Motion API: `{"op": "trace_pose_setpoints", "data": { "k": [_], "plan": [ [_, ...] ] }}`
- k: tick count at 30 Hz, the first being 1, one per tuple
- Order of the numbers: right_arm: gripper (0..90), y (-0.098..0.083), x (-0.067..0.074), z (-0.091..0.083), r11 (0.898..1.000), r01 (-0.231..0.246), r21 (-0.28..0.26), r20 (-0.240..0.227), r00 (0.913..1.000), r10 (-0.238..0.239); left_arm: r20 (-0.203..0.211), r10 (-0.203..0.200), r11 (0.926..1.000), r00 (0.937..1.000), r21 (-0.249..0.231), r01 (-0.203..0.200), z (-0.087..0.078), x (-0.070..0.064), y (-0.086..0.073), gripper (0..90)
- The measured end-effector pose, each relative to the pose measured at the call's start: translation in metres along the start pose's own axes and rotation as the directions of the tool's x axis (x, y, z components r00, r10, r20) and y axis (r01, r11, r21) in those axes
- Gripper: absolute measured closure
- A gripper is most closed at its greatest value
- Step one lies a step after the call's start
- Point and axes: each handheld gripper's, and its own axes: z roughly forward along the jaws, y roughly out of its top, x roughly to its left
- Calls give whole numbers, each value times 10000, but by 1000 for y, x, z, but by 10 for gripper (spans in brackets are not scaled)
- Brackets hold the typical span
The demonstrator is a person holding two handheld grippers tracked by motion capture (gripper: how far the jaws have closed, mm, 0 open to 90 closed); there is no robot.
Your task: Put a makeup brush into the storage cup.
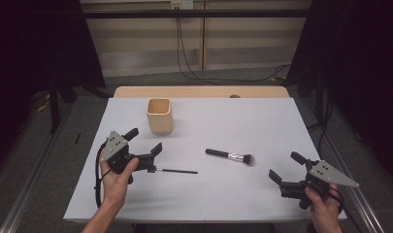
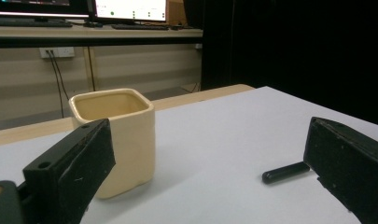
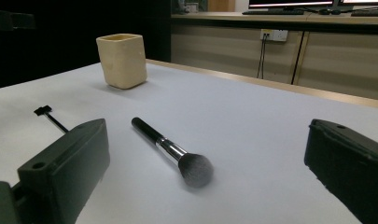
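- Left hand-held gripper (image 1: pixel 144 140): jaws spread wide, nothing between them. It hovers low over the left part of the white table (image 1: pixel 262 121), just in front of the cream square cup (image 1: pixel 159 115).
- Left gripper view: the cup (image 2: pixel 117 135) stands upright behind the left jaw; the black handle end of the makeup brush (image 2: pixel 285 172) lies on the table beside the right jaw.
- Right hand-held gripper (image 1: pixel 286 166): jaws wide apart, holding nothing, near the table's right front corner.
- Makeup brush (image 1: pixel 230 156) lies flat mid-table between the two grippers, bristles toward the right one, touching neither.
- A thin black stick-like tool (image 1: pixel 177 171) lies flat just beside the left gripper; whether it touches, I cannot tell.
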Motion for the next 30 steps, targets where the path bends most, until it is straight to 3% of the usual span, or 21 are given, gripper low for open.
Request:
{"op": "trace_pose_setpoints", "data": {
  "k": [9,17,20,24,27,28,30],
  "plan": [
    [0,0,0,2,10000,34,0,-11,10000,-34,-97,114,9989,9999,448,-109,18,6,-1,24],
    [0,1,0,3,10000,-50,-55,19,10000,50,-26,89,9997,10000,228,-88,34,6,3,25],
    [0,0,-2,2,10000,-29,-11,-1,10000,29,6,134,9992,9999,368,-135,38,6,2,25],
    [0,0,-1,2,10000,-19,-15,2,10000,19,178,351,9986,9992,381,-357,42,7,4,26],
    [0,0,-1,2,10000,-13,-10,5,10000,13,302,469,9961,9984,734,-490,44,5,6,27],
    [0,0,-1,2,10000,-32,-2,-5,10000,32,401,539,9897,9977,1305,-587,45,5,10,28],
    [0,0,-1,2,10000,-21,2,6,10000,21,429,581,9889,9974,1344,-634,45,6,11,35]
  ]
}}
